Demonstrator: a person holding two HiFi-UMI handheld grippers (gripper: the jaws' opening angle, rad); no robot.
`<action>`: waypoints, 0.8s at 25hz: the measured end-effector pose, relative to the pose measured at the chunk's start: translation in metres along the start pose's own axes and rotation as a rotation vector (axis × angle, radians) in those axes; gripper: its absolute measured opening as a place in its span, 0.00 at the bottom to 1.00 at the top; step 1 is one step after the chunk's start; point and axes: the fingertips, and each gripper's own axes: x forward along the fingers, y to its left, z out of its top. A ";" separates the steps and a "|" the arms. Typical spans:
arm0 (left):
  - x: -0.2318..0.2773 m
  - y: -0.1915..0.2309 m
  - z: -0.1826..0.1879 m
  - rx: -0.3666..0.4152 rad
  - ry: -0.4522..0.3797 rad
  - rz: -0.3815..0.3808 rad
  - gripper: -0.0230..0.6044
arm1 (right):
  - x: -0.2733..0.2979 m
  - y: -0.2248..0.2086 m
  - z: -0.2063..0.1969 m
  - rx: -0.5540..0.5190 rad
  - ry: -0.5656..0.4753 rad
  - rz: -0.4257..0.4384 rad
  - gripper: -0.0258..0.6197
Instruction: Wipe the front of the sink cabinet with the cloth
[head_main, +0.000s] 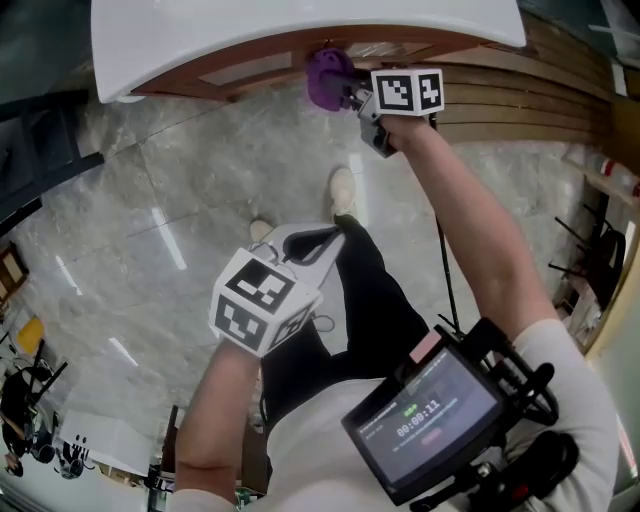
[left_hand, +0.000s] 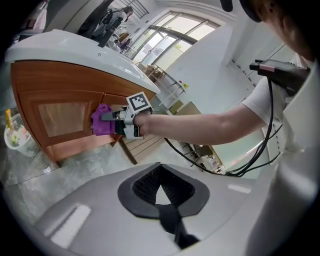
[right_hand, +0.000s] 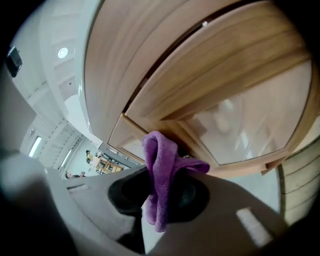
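Cloth (right_hand: 159, 175), purple, is clamped in the right tool (head_main: 350, 92) and seems to touch the cabinet front (head_main: 250, 66), straight ahead of the jaws. The left tool (head_main: 308, 243), closed and empty, hangs well back.

Purple cloth (right_hand: 159, 170) bunched, pressed on wooden cabinet front (right_hand: 215, 75)

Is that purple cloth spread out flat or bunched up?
Bunched up. The cloth sits folded in a loose wad, pinched in the right gripper, at the wooden cabinet front.
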 end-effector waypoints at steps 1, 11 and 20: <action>0.005 -0.002 0.003 0.003 0.003 -0.002 0.05 | -0.006 -0.006 0.001 0.006 -0.004 -0.001 0.15; 0.043 -0.015 0.024 0.020 0.028 -0.015 0.05 | -0.063 -0.088 0.015 0.011 -0.015 -0.107 0.15; 0.066 -0.021 0.041 0.047 0.051 -0.030 0.05 | -0.122 -0.155 0.020 0.028 -0.024 -0.243 0.15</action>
